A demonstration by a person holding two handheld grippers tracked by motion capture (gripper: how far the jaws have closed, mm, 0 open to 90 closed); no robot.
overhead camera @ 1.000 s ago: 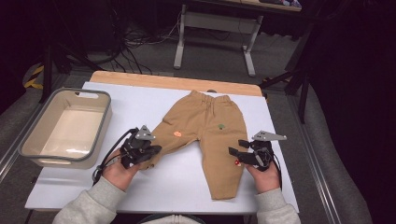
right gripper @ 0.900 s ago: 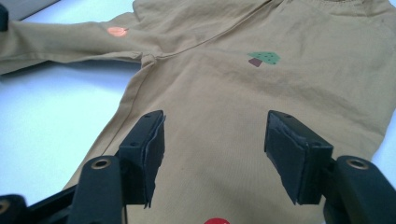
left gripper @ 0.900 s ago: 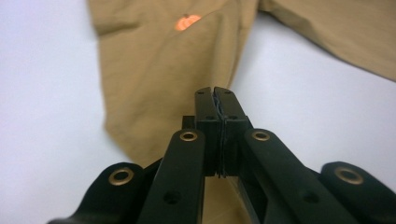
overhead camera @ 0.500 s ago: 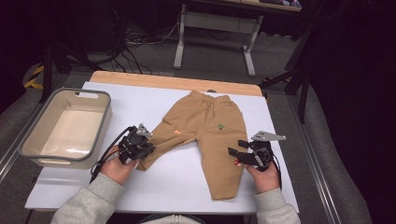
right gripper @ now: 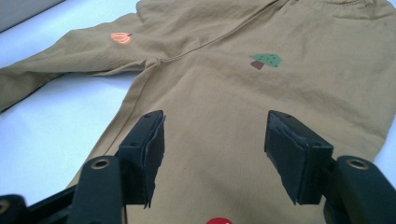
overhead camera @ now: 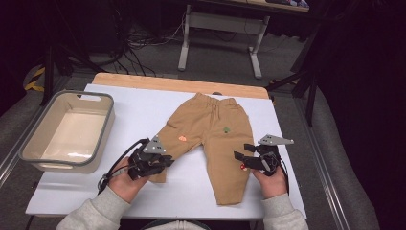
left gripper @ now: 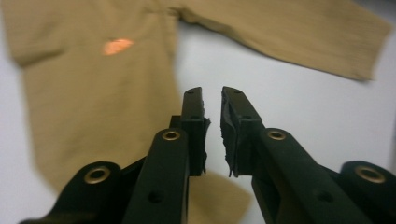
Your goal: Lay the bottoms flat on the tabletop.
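Lying flat on the white bench (overhead camera: 143,108), the tan trousers (overhead camera: 215,139) spread both legs toward the person; the left gripper (left gripper: 212,100), jaws just closing to a narrow gap around nothing, hovers above one leg's hem, the right gripper (right gripper: 215,140) released over the other

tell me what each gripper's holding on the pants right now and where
Nothing is held. The left gripper has a narrow gap with no cloth in it, above the trousers leg cuff; its jaws have just been closing. The right gripper hovers open over the other leg.
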